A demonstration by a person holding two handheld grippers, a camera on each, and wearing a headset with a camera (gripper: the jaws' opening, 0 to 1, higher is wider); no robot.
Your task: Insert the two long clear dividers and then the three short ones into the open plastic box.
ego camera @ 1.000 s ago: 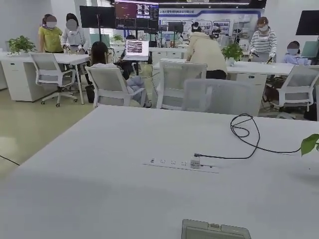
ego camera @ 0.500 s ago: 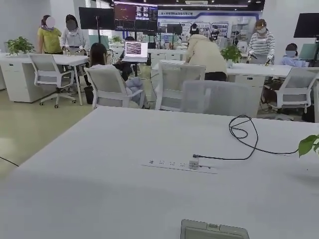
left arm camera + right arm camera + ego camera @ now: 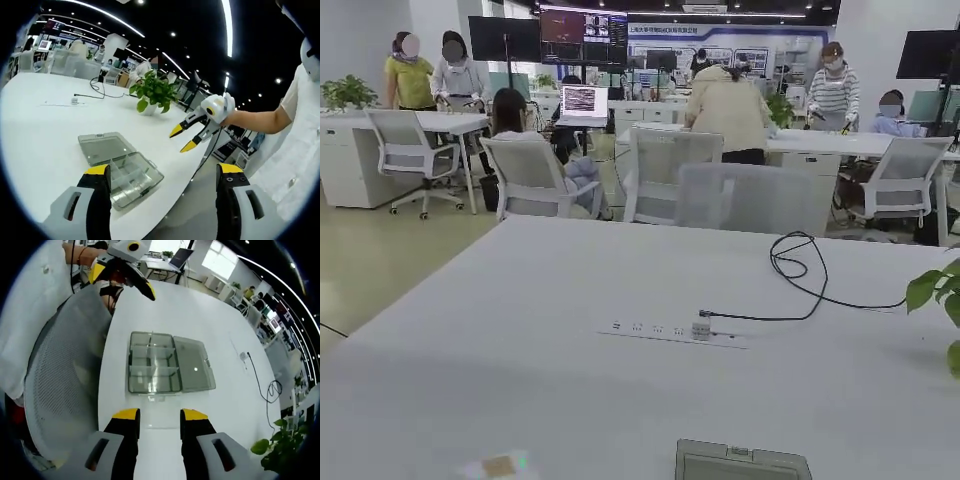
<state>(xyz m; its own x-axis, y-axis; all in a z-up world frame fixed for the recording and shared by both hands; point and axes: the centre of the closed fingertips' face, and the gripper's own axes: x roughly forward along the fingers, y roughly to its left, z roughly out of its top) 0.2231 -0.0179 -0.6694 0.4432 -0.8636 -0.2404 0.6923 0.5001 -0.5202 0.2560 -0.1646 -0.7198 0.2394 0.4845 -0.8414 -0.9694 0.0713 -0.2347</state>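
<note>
The plastic box [image 3: 131, 362] lies flat on the table [image 3: 165, 305], straight ahead of the right gripper [image 3: 159, 414] and just beyond its jaw tips. Its long side runs away from the jaws. The opened lid [image 3: 195, 365] is folded out flat on the right-jaw side. This gripper's jaws stand partly open with nothing between them.

For the left gripper [image 3: 163, 170] the same box sits just past its left jaw, off to that side and not between the jaws. These jaws are spread wide and hold nothing. In the right gripper view, the left gripper hangs in the air beyond the far end of the box.

By my reading the right gripper is the one squared up on the box, so it looks better placed to work along the box's length.

Clear walls seem to cross the tray already, marking off compartments. I cannot tell whether these are all five dividers, nor make out any loose divider on the table for certain
</note>
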